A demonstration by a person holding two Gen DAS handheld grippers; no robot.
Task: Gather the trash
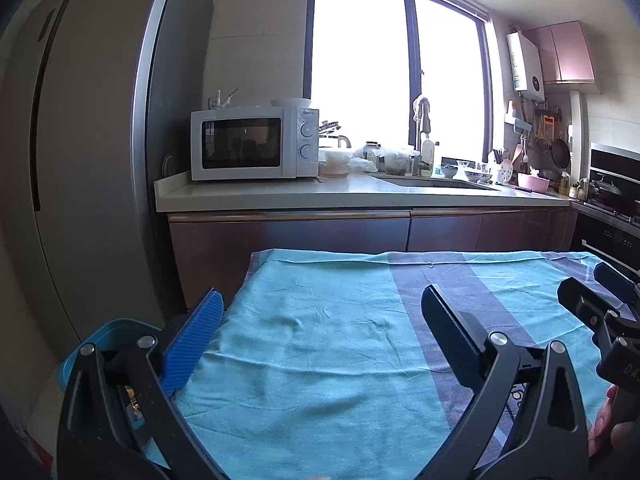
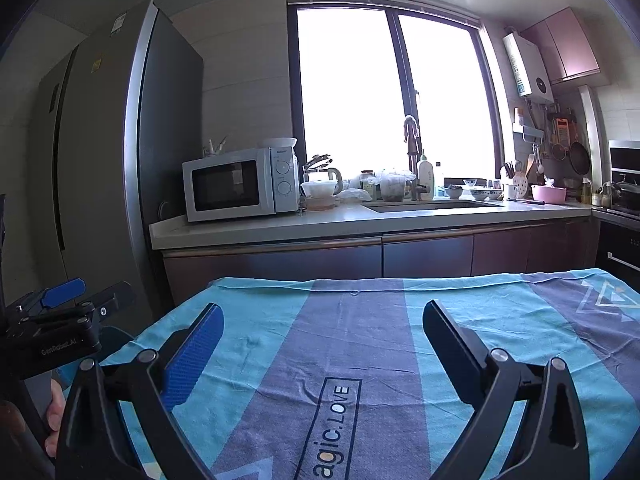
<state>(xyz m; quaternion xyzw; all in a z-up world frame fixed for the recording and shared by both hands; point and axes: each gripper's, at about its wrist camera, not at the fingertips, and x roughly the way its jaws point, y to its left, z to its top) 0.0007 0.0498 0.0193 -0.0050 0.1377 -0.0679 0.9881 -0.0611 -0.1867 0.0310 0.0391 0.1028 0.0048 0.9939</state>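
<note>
My left gripper (image 1: pixel 320 312) is open and empty above a table covered with a blue and purple striped cloth (image 1: pixel 320 344). My right gripper (image 2: pixel 322 322) is open and empty above the same cloth (image 2: pixel 360 360), over its printed lettering. The right gripper also shows at the right edge of the left wrist view (image 1: pixel 596 300), and the left gripper at the left edge of the right wrist view (image 2: pixel 76 298). A blue bin (image 1: pixel 116 330) sits low beside the table's left edge, partly hidden by my left gripper. No trash shows on the cloth.
A tall grey fridge (image 1: pixel 80 140) stands to the left. Behind the table runs a kitchen counter (image 1: pixel 320 194) with a white microwave (image 1: pixel 252 142), a sink (image 1: pixel 432 182), bowls and bottles. An oven and stove (image 1: pixel 612 208) are at the right.
</note>
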